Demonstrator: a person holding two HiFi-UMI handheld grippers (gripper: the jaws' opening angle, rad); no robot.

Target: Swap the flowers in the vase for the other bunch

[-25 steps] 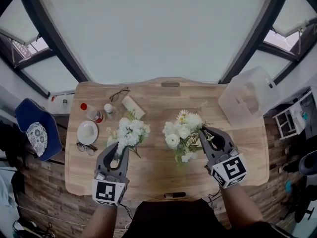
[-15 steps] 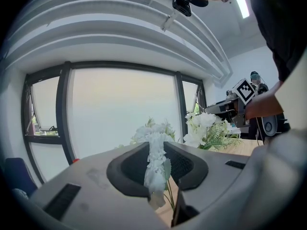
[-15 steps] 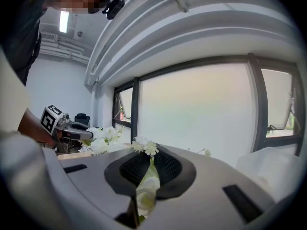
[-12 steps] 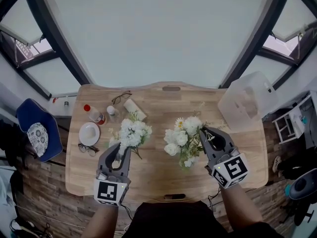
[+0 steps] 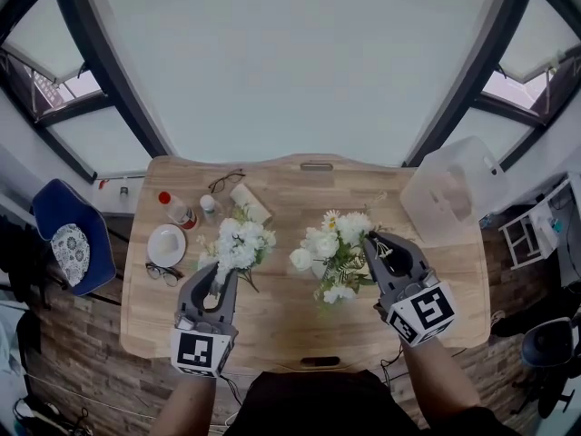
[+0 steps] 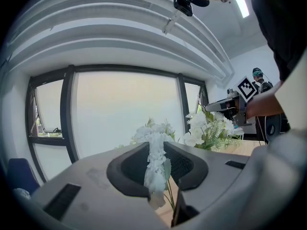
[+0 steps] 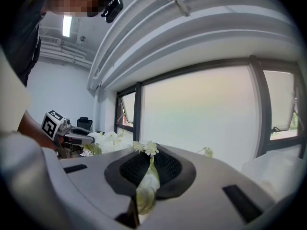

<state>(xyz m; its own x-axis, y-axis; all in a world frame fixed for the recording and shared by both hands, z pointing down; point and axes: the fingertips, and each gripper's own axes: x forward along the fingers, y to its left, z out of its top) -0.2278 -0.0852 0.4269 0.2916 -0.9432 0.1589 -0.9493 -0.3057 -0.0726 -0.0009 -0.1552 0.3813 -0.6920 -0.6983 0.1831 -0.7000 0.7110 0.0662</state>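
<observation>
The right gripper [image 5: 370, 243] is pinching a stem of the right bunch [image 5: 331, 251], jaws nearly together. That bunch has come up a touch and swung left over the last second. The left gripper [image 5: 221, 276] is staying put, jaws clamping a stem of the left bunch [image 5: 238, 243]. So I'm guessing the swap is only getting going, with both bunches in hand over the table [image 5: 281, 321]. I'm not spotting the vase; maybe the blooms are hiding it. Counting up: 2 bunches, 2 grippers, 2 pairs of glasses [image 5: 221, 182], 2 small bottles [image 5: 174, 211], 1 plate [image 5: 166, 244], 1 white roll [image 5: 249, 203], 1 clear box [image 5: 451, 187], 1 blue chair [image 5: 64, 239].
</observation>
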